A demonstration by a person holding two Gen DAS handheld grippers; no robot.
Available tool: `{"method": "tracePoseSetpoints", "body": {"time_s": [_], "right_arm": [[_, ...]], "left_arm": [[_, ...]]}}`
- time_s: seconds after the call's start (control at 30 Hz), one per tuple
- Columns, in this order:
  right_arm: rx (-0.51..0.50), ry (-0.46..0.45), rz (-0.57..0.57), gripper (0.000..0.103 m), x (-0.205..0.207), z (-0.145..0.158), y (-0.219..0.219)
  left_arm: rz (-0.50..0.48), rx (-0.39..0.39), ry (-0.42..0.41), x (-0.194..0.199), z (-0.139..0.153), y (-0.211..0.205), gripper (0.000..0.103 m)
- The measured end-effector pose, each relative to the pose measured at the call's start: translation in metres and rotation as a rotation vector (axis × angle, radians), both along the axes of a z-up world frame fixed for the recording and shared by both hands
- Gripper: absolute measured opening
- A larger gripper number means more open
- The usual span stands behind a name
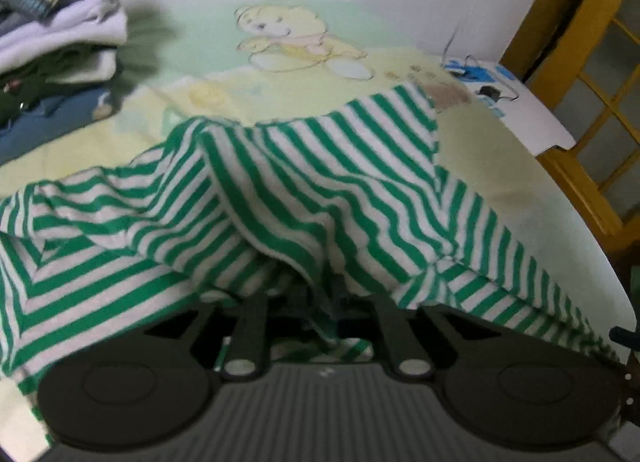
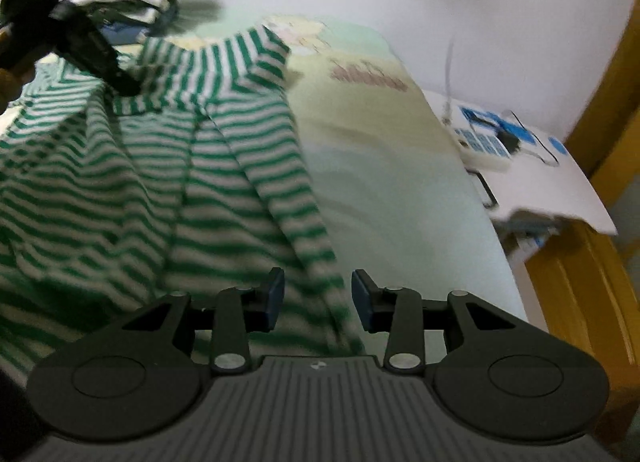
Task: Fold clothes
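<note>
Clearly we have the striped shirt (image 1: 304, 190) bunched on the bed (image 1: 500, 166); dragging it may deepen the creases. Our left hand-held gripper (image 1: 308, 294) is buried under cloth, grip unreadable, while the right hand-held gripper (image 2: 318, 298) hovers spread and may catch only one layer.

Bed (image 1: 500, 166) with bear-print cover carries striped garment (image 1: 304, 182), spread rumpled; stack of folded clothes (image 1: 60, 42) at far corner.
</note>
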State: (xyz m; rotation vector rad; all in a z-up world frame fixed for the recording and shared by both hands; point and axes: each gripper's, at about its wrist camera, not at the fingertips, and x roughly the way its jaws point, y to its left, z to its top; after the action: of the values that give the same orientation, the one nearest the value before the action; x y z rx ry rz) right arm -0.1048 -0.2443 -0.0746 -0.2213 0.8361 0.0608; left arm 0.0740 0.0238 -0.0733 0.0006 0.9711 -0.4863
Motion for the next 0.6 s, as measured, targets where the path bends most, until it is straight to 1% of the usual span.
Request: {"method": "tracePoseSetpoints", "body": {"time_s": [0.03,0.07,0.1,0.13,0.17,0.2,0.23,0.27,0.3,0.33,0.47,0.53,0.57,0.6], "right_arm": [[0.000,0.008,-0.017,0.040,-0.004,0.000,-0.003],[0.002,0.016,-0.036,0.040,-0.008,-0.001,-0.006],[0.005,0.024,-0.056,0.040,-0.012,-0.001,-0.009],[0.013,0.031,-0.079,0.040,-0.016,-0.001,-0.012],[0.024,0.036,-0.099,0.040,-0.020,-0.002,-0.016],[0.035,0.042,-0.119,0.040,-0.024,-0.002,-0.020],[0.049,0.049,-0.139,0.039,-0.027,-0.003,-0.025],[0.062,0.055,-0.160,0.039,-0.031,-0.003,-0.030],[0.078,0.062,-0.179,0.039,-0.034,-0.004,-0.035],[0.101,0.067,-0.196,0.039,-0.036,-0.005,-0.041],[0.207,0.085,-0.236,0.038,-0.045,-0.007,-0.058],[0.278,0.111,-0.236,0.032,-0.046,-0.011,-0.066],[0.308,0.113,-0.235,0.023,-0.047,-0.011,-0.069],[0.338,0.125,-0.225,0.011,-0.047,-0.011,-0.071]], "left_arm": [[-0.007,-0.003,-0.011,-0.001,-0.001,-0.002,0.057],[-0.014,-0.005,-0.022,-0.003,-0.001,-0.005,0.064],[-0.021,-0.006,-0.032,-0.004,-0.002,-0.007,0.068],[-0.026,0.005,-0.038,-0.004,-0.004,-0.011,0.064],[-0.030,0.018,-0.036,-0.003,-0.007,-0.014,0.059],[-0.033,0.022,-0.025,0.000,-0.010,-0.016,0.034],[-0.035,0.024,-0.014,0.002,-0.012,-0.018,0.021],[-0.029,0.016,-0.011,0.002,-0.010,-0.017,0.018],[-0.023,0.009,-0.009,0.003,-0.009,-0.017,0.009],[-0.018,0.002,-0.007,0.003,-0.007,-0.016,0.007],[-0.011,0.025,-0.044,0.000,0.006,-0.017,0.006],[-0.002,0.036,-0.052,0.001,0.011,-0.018,0.006],[0.003,0.037,-0.052,0.002,0.012,-0.019,0.006],[0.008,0.036,-0.056,0.002,0.015,-0.019,0.006]]}}
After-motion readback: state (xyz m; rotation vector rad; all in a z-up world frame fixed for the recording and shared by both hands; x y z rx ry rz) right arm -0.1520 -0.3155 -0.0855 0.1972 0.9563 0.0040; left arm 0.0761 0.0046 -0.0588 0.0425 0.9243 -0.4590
